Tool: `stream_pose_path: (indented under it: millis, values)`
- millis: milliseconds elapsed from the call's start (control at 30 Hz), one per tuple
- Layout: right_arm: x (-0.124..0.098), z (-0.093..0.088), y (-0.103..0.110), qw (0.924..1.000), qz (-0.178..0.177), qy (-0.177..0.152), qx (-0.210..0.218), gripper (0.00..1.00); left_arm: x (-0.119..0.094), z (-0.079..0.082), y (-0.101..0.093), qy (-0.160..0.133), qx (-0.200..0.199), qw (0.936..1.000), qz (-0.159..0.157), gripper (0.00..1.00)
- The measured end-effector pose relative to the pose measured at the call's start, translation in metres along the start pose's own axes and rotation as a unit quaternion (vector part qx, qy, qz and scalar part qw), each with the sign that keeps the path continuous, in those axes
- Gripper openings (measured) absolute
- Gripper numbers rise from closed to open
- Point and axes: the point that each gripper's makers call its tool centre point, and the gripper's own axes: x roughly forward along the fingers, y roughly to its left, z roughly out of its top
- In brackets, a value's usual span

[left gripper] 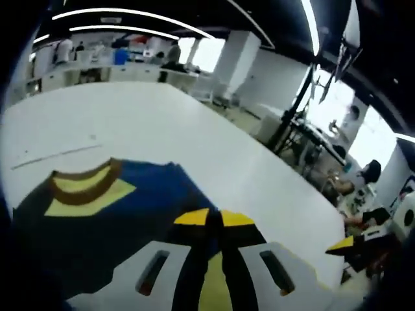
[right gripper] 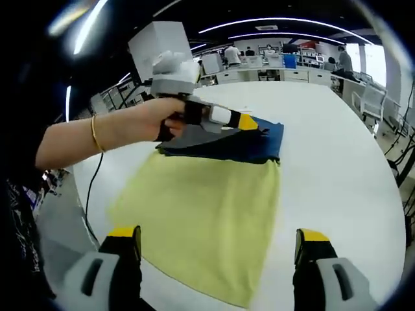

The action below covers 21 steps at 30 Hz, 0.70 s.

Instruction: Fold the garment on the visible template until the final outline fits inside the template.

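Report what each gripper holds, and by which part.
Left gripper is shut on the dark blue garment, pinching its near edge. Right gripper is open, holding nothing, above the yellow cloth template.

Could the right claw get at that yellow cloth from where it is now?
Probably yes. The right claw hangs open over the near end of the yellow cloth, with nothing between them; the left claw is at the far end, on the blue garment.

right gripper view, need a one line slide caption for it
A hand sets the left claw on a folded navy garment atop a yellow template; right claw open.
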Motion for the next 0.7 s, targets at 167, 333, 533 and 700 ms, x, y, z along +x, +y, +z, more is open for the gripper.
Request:
stream_pose_path:
  millis: [167, 333, 533, 700]
  values:
    - [0.0, -0.004, -0.002, 1.0, 0.0, -0.002, 0.008, 0.99, 0.003, -0.007, -0.005, 0.005, -0.019, 0.9993, -0.031, 0.36]
    - [0.001, -0.007, -0.002, 0.9999, 0.001, -0.001, 0.013, 0.99, -0.007, -0.003, -0.002, -0.009, 0.06, 0.9979, -0.021, 0.51]
    - [0.001, 0.003, -0.001, 0.9995, 0.009, -0.021, 0.021, 0.99, -0.03, 0.011, 0.015, -0.036, 0.103, 0.994, 0.006, 0.8]
    - [0.001, 0.007, -0.001, 0.9995, 0.012, -0.024, 0.017, 0.99, -0.051, 0.023, 0.03, -0.046, 0.133, 0.9894, 0.034, 0.99]
